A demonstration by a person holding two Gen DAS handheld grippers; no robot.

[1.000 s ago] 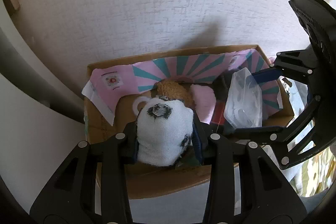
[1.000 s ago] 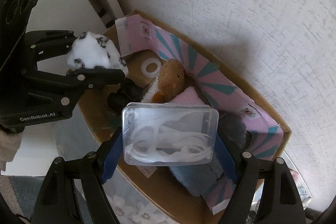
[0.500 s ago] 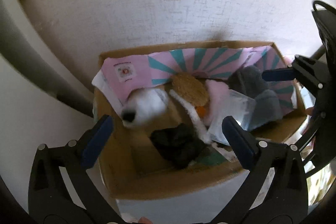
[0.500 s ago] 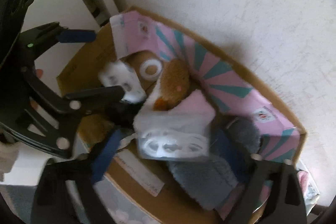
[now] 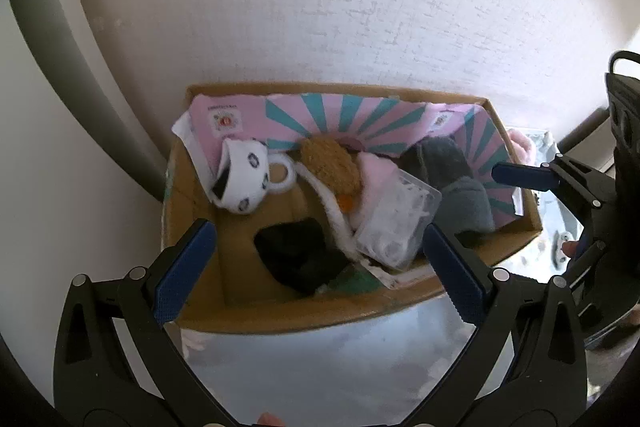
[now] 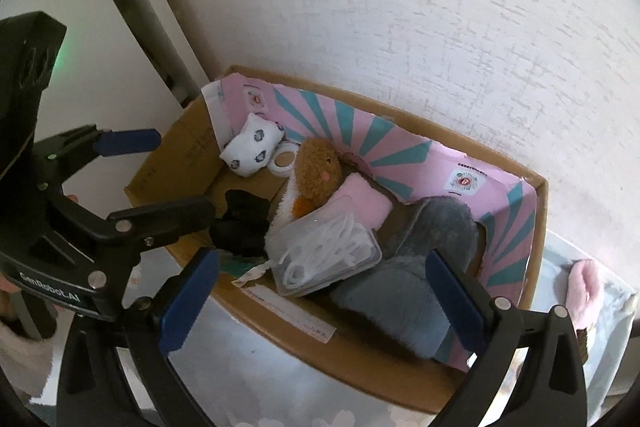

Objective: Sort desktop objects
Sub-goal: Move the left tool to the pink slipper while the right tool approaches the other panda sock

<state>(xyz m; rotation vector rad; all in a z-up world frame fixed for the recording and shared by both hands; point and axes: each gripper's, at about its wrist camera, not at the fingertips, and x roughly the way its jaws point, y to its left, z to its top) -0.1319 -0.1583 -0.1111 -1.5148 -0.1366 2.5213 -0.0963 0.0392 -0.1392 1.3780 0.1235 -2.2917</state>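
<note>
Sock (image 5: 244, 183) and clear case (image 6: 328, 253) in box (image 5: 304, 311); both fingers wide, empty.

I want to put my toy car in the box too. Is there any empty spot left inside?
Yes, one: bare cardboard floor at the left end of the box, between the white spotted pouch, the black bundle and the near wall. The middle and right are crowded: brown plush, clear plastic case and grey slippers overlap.
</note>
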